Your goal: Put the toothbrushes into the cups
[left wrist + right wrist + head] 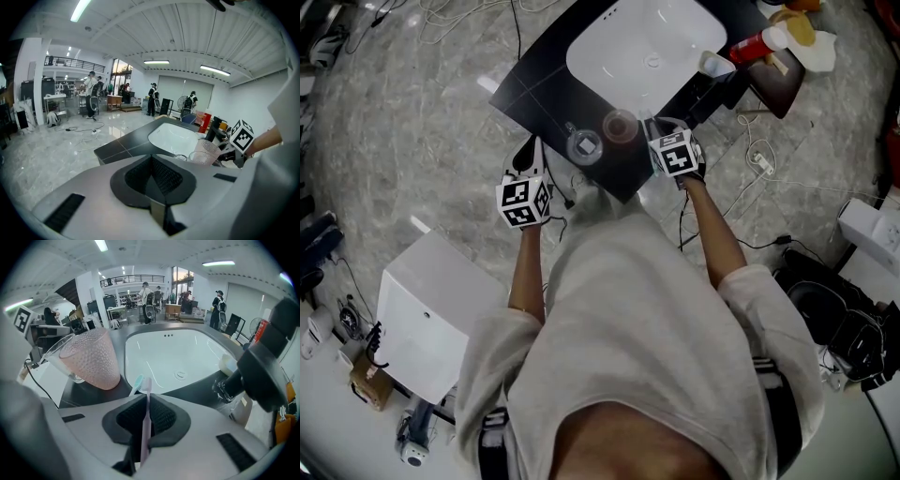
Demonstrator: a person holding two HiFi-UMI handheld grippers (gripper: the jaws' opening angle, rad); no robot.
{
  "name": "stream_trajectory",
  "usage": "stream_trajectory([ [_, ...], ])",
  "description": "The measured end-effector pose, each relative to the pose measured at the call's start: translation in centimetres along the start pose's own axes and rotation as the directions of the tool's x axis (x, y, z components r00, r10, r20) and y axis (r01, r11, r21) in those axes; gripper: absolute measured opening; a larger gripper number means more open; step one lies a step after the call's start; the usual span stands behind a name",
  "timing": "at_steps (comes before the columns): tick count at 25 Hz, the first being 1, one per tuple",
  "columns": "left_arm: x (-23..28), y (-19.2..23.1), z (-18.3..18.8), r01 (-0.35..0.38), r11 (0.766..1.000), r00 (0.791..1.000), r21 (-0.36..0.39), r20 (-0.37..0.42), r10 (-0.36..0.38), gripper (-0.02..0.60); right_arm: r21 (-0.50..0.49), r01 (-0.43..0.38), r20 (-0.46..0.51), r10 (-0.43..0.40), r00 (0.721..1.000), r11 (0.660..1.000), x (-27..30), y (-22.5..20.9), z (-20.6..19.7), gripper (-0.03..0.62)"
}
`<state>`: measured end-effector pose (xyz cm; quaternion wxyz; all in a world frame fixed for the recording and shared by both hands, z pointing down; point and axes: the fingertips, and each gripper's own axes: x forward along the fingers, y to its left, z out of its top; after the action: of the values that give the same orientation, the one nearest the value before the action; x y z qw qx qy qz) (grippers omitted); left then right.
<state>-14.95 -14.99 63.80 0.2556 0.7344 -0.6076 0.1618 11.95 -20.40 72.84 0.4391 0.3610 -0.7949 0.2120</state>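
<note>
Pink toothbrush (pixel 146 413) clamped in R jaws, hidden in head view; L jaws closed.

At top centre we see a dark counter (pixel 539 94) with a white sink (pixel 647 47). A clear cup (pixel 584 145) and a pinkish cup (pixel 620 126) stand side by side near its lower edge, between our left gripper (pixel 531 161) and right gripper (pixel 667 136).

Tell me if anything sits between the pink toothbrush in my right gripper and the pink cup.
Nothing visible blocks it. The right gripper grips the pink toothbrush, and the pink cup stands to its left. Only the teal toothbrush lies low on the counter between them, likely beneath a lifted path.
</note>
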Motion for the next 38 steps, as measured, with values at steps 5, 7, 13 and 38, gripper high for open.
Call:
stream_trajectory([
  [5,-0.2,-0.1,0.7,0.015,1.0,1.0,0.009,0.014,-0.015,0.028,0.005,0.027,0.066,-0.028,0.997,1.0,-1.8,0.2,0.8,0.035],
  [7,-0.2,-0.3,0.9,0.023,1.0,1.0,0.013,0.019,-0.023,0.028,0.008,0.042,0.102,-0.043,0.994,0.999,-2.9,0.2,1.4,0.035],
  [13,-0.2,-0.8,1.7,0.04,0.999,0.998,0.027,0.04,-0.041,0.028,0.035,0.057,0.216,-0.063,0.974,0.998,-6.3,0.5,3.2,0.035],
  [38,-2.2,-0.1,4.9,0.033,0.999,0.991,0.04,0.127,-0.038,0.028,0.08,-0.042,0.6,-0.015,0.8,0.996,-15.5,3.1,15.2,0.035],
])
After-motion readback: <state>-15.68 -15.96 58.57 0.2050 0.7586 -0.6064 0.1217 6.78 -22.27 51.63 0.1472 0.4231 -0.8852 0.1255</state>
